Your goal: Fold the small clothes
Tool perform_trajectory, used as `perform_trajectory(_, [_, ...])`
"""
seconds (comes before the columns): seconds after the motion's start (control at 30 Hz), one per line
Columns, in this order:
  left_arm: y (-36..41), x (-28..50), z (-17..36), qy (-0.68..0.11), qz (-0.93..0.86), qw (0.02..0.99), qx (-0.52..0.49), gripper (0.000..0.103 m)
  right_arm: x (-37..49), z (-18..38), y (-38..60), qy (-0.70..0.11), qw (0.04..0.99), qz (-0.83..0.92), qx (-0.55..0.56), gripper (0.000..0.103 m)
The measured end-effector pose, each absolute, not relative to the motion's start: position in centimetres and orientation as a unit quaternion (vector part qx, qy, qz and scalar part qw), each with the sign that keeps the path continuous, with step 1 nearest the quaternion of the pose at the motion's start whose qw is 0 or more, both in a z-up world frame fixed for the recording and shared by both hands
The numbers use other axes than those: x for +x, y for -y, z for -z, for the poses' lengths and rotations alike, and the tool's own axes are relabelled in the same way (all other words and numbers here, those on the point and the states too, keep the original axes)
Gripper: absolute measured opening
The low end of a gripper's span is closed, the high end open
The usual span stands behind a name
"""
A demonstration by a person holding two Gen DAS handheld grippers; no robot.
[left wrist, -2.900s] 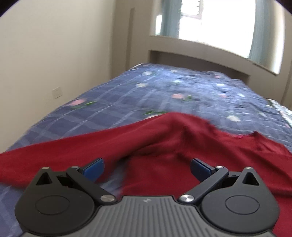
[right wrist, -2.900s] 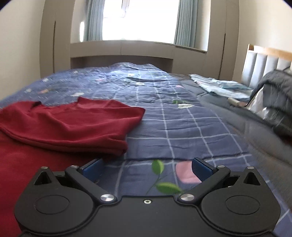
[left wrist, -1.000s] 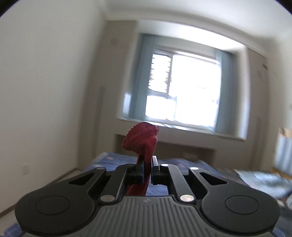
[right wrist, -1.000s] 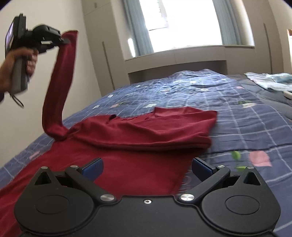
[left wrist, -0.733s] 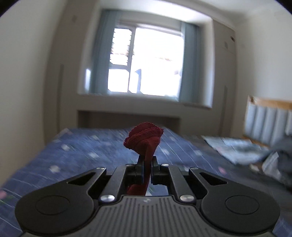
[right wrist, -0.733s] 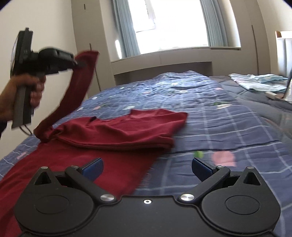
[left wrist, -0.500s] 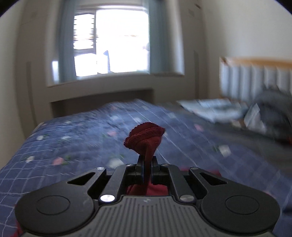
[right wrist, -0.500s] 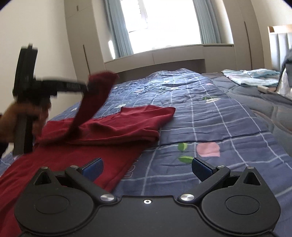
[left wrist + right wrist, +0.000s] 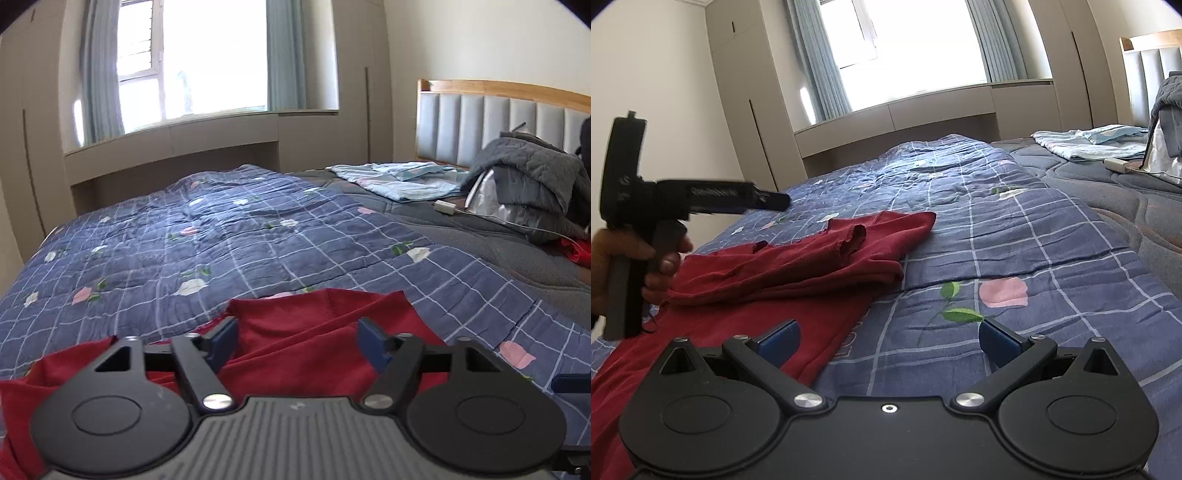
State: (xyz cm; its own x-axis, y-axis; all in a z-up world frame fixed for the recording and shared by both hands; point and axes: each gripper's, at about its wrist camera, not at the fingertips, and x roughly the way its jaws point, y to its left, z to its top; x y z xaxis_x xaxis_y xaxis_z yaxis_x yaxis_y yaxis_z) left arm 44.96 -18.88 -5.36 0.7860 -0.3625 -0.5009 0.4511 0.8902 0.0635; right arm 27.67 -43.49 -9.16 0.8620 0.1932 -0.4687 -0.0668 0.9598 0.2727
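Observation:
A dark red long-sleeved top (image 9: 798, 266) lies on the blue checked quilt (image 9: 1015, 236), its upper part folded over, and its sleeve cuff (image 9: 855, 238) rests across the fold. My left gripper (image 9: 297, 338) hovers over the red top (image 9: 314, 332) with its jaws opening and nothing between them. In the right wrist view the left gripper (image 9: 783, 201) is held by a hand (image 9: 661, 258) above the top's left side. My right gripper (image 9: 888, 338) stands open low over the quilt, by the top's right edge, holding nothing.
A light blue garment (image 9: 402, 179) lies further up the bed. A grey quilted blanket heap (image 9: 532, 177) sits by the padded headboard (image 9: 498, 122). A white charger and cable (image 9: 447, 207) lie near it. A window ledge (image 9: 177, 136) runs beyond the bed.
The left gripper swung down and right with the sleeve, then let go of it; the sleeve now lies across the folded top. The right gripper shifted slightly and stayed open.

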Motion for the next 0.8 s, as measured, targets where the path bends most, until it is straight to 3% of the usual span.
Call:
perform_trajectory(0.1, [17.3, 44.6, 4.3, -0.243, 0.201, 0.946, 0.079, 0.103, 27.9, 9.3, 43.4, -0.259, 0.956, -0.070, 0.122, 0.102])
perform_trajectory(0.37, [8.3, 43.3, 3.0, -0.286, 0.115, 0.949, 0.066, 0.103, 28.1, 9.4, 42.9, -0.264, 0.956, -0.065, 0.108, 0.103])
perform_trajectory(0.63, [-3.3, 40.4, 4.9, -0.340, 0.020, 0.929, 0.148, 0.103, 28.7, 8.8, 41.3, -0.267, 0.959, -0.070, 0.059, 0.102])
perform_trajectory(0.8, [-6.7, 40.9, 7.6, -0.345, 0.009, 0.918, 0.197, 0.102, 31.3, 7.3, 39.3, -0.257, 0.963, -0.079, 0.024, 0.102])
